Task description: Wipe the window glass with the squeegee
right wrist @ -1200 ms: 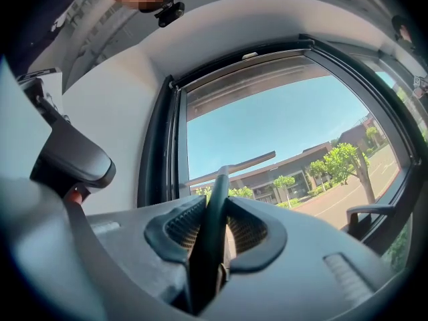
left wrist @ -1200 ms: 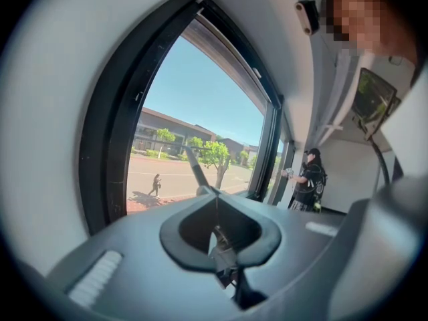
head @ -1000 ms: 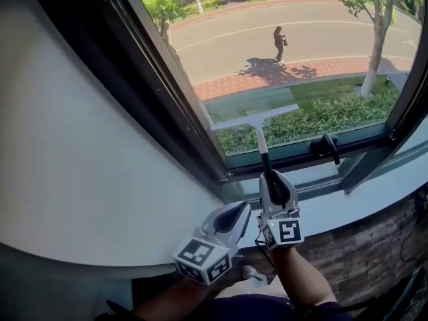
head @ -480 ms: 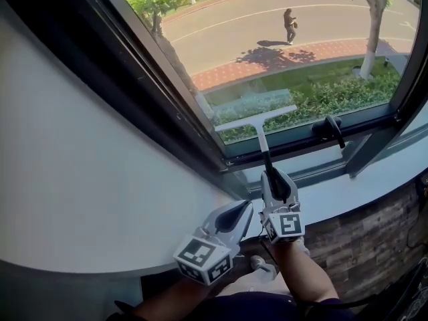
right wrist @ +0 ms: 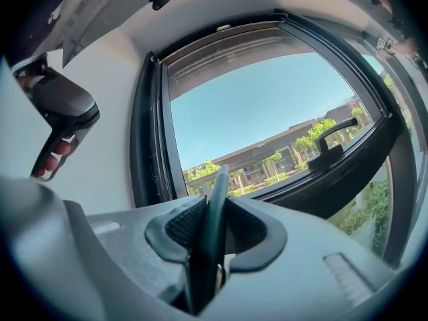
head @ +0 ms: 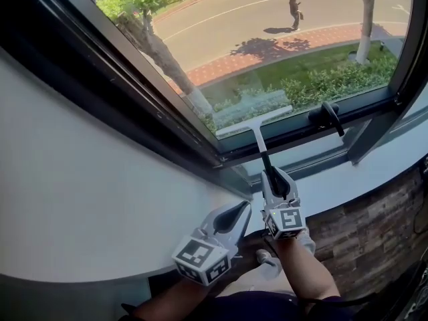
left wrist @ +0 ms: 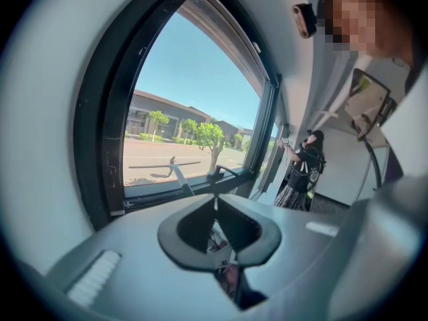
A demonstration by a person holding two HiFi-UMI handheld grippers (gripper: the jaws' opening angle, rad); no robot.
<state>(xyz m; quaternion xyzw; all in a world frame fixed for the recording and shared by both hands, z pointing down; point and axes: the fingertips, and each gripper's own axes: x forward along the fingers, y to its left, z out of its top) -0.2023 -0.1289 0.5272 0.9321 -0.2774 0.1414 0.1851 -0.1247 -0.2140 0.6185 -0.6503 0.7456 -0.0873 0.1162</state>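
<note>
Right gripper (head: 275,181) is clamping the squeegee (head: 256,127) by the handle; shaft is running straight out from the jaws, blade lying crosswise low on the glass (head: 281,39), just left of the latch (head: 326,117). Left gripper (head: 234,216) is hanging closed and empty, farther left of the latch.

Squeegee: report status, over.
Right tool shut on squeegee handle. Left tool shut, empty, held back. Blade low on the glass, just above the frame. Window handle right of blade, clear.
</note>
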